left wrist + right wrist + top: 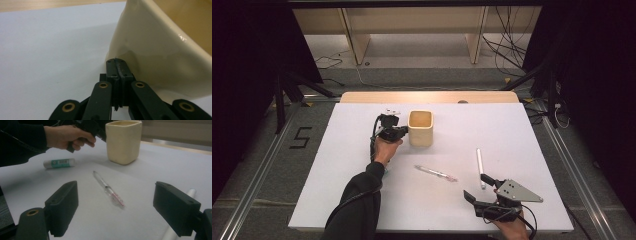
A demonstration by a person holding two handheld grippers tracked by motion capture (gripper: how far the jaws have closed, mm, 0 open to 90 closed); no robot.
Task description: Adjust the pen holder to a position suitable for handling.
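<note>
A cream square cup (421,128) stands upright at the back middle of the white board. My left gripper (401,132) is at the cup's left side, held in a hand. In the left gripper view its jaws are shut with nothing between them, and the left gripper (117,62) has its tips right at the foot of the cup's wall (160,50). My right gripper (477,188) rests near the front right edge, open and empty. Ahead of the right gripper (118,207) lies a clear pen (107,188) with a red end.
A white marker (480,167) lies just past the right gripper's far jaw, also seen as a white marker (191,192) beside the right jaw. A glue stick (59,163) with a green label lies under the left forearm. The white board (522,130) is bare at the right.
</note>
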